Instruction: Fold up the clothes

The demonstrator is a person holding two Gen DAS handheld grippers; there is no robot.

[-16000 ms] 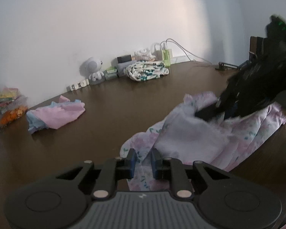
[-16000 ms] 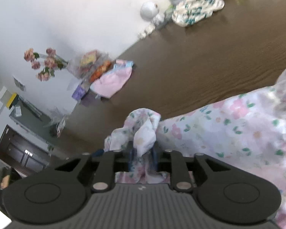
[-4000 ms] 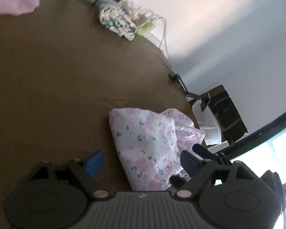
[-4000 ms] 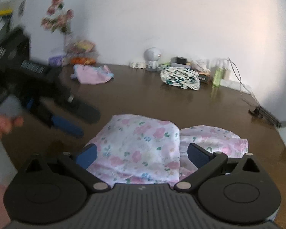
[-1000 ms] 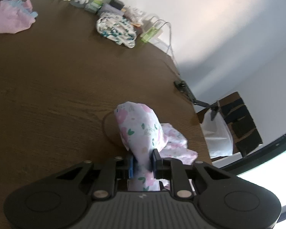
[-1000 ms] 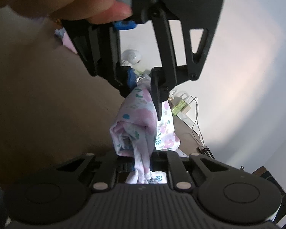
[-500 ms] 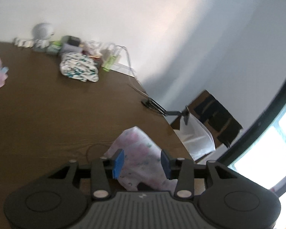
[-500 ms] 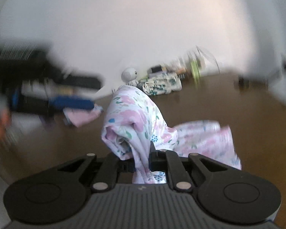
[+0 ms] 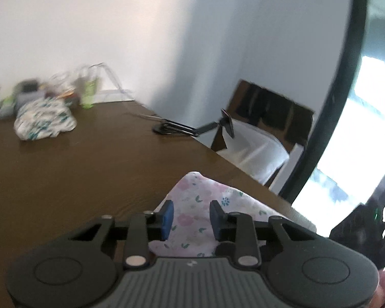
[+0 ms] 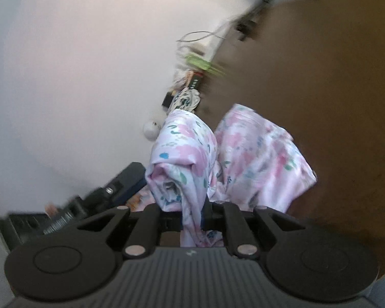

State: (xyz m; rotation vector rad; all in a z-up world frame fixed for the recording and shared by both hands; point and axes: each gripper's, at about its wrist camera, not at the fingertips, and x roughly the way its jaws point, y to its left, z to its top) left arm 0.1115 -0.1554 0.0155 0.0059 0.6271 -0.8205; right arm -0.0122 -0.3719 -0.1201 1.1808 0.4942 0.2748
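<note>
Two grippers: one pink-and-white floral cotton garment (image 10: 256,154) between them, over a dark brown wooden table (image 9: 64,169).
Right gripper (image 10: 192,214): its two black fingers are pressed together on a bunched fold of the floral cloth, which wells up in a rolled lump just above the tips; the rest of the garment trails away toward the table.
Why held so: a pinch on a gathered edge lets one tool carry the whole piece, so the fold can be drawn over or the bundle moved; which of the two, these views do not settle.
Left gripper (image 9: 191,219): blue-padded fingers (image 9: 168,219) spread apart, the floral cloth visible through the gap beyond the tips; they grip nothing.
Why held so: with its fingers apart, it reads as free either to take a fresh edge or to leave the cloth to the other tool.
Right-hand pose: the camera is strongly rolled, so wall and table stand tilted in its view; the cloth seems lifted, though how much rests on the wood cannot be told.
Left-hand pose: roughly level, low over the table's near corner, aimed toward the wall.
Elsewhere: a white garment with teal print (image 9: 45,123) lies crumpled near the wall, well apart, beside blurred small clutter; a black folding phone stand (image 9: 192,128) sits at the table edge.
</note>
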